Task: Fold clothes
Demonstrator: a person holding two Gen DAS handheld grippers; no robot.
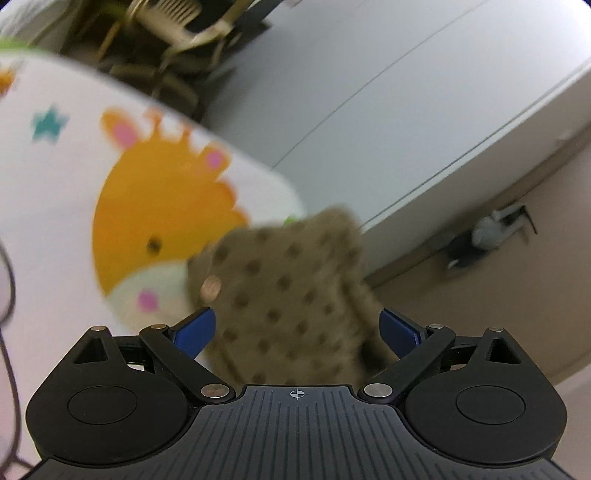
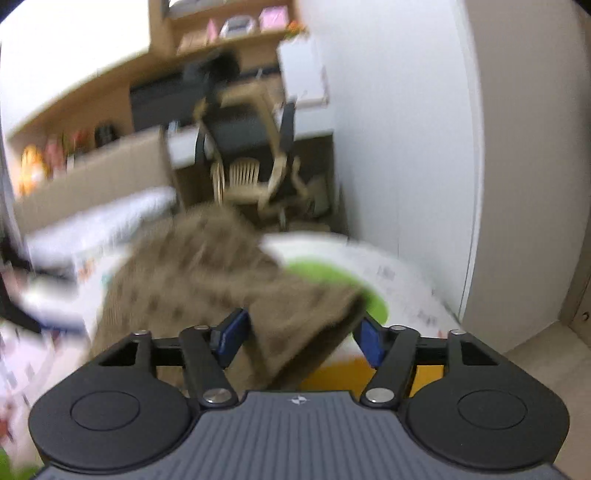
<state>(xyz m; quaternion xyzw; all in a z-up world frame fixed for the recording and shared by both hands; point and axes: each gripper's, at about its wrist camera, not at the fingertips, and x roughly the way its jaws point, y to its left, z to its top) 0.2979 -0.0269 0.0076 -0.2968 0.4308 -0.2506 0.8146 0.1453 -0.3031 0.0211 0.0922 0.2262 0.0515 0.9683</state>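
Note:
A brown garment with dark dots [image 1: 291, 291] lies between the blue fingers of my left gripper [image 1: 297, 328], over a white play mat with an orange cartoon animal [image 1: 155, 206]. The left jaws stand wide apart with the cloth between them. In the right wrist view the same brown dotted garment [image 2: 207, 273] spreads over the mat and runs between the blue fingers of my right gripper [image 2: 301, 338]. Those jaws also stand apart around a fold of cloth. Both views are blurred by motion.
A white wardrobe [image 1: 406, 110] stands beyond the mat's edge. A wooden chair [image 2: 251, 173], a desk and shelves [image 2: 221, 33] are at the back. A white wall [image 2: 406, 147] stands to the right. A green patch [image 2: 332, 277] shows on the mat.

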